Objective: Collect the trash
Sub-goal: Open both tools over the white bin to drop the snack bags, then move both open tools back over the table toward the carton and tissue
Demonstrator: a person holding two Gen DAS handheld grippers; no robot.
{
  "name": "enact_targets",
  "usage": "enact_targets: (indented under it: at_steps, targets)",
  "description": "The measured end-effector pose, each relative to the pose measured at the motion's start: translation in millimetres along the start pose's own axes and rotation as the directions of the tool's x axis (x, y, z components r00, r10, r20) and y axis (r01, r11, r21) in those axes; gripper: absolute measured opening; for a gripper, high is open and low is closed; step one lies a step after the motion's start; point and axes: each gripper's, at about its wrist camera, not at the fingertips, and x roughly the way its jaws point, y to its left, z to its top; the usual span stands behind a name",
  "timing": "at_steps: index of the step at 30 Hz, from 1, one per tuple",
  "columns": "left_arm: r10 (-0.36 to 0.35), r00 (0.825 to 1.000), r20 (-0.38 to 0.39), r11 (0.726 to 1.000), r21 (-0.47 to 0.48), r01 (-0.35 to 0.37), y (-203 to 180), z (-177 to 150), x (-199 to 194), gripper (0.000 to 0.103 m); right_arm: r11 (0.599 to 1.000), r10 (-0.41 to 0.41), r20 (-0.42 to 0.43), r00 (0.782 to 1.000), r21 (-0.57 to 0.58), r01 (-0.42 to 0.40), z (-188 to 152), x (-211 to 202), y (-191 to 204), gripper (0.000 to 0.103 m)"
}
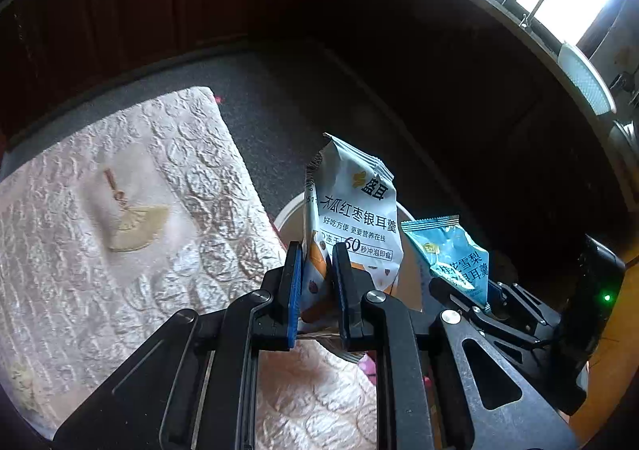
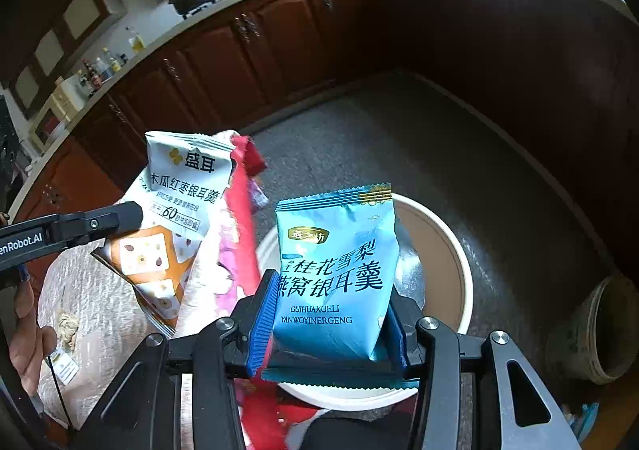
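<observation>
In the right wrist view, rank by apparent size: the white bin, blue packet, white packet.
1. White bin, partly hidden by the blue packet.
2. Blue packet and white packet look alike; the blue one is nearer the camera, so unranked.

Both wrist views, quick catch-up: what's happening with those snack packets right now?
A person is collecting trash with two handheld grippers. The left gripper is shut on a white packet, and the right gripper is shut on a blue packet. Both packets hang over a round white bin on the floor, beside a table with a quilted cloth. Neither is dropped yet.
</observation>
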Motion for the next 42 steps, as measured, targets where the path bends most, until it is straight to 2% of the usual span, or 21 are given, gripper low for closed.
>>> enact_targets:
  at_steps: [7,14,17,18,20,22,30,42]
  targets:
    - [0.01,1.0,-0.028,1.0,-0.008,-0.011,-3,0,26,0.013,0.999,-0.038,-0.054,0.998,0.011,0.039,2,23,-1,0.048]
    - [0.0,0.999,-0.036,1.0,-0.016,-0.001,-3,1,36,0.013,0.998,-0.049,-0.068,0.996,0.039,0.051,3,33,-4,0.048]
    - [-0.013,0.999,-0.04,0.999,-0.03,0.012,0,0,37,0.015,0.997,-0.071,-0.075,0.995,0.037,0.074,3,36,-6,0.06]
    - [-0.014,0.999,-0.049,0.999,-0.034,0.013,2,0,39,0.016,0.996,-0.08,-0.081,0.994,0.029,0.082,5,37,-8,0.064]
    - [-0.025,0.998,-0.06,0.999,-0.048,0.022,5,-1,41,0.037,0.994,-0.104,-0.087,0.991,0.012,0.105,4,40,-8,0.065]
    - [-0.049,0.997,-0.058,0.997,-0.063,0.045,9,-1,40,0.047,0.993,-0.113,-0.087,0.99,0.024,0.115,4,40,-9,0.065]
    - [-0.012,1.0,-0.021,0.999,-0.045,0.011,22,-11,16,0.047,0.995,-0.088,-0.072,0.993,0.042,0.091,3,35,-5,0.065]
    - [0.089,0.994,0.06,0.995,-0.052,-0.086,49,-35,-32,0.047,0.998,-0.049,-0.007,0.999,-0.031,0.049,3,12,39,0.065]
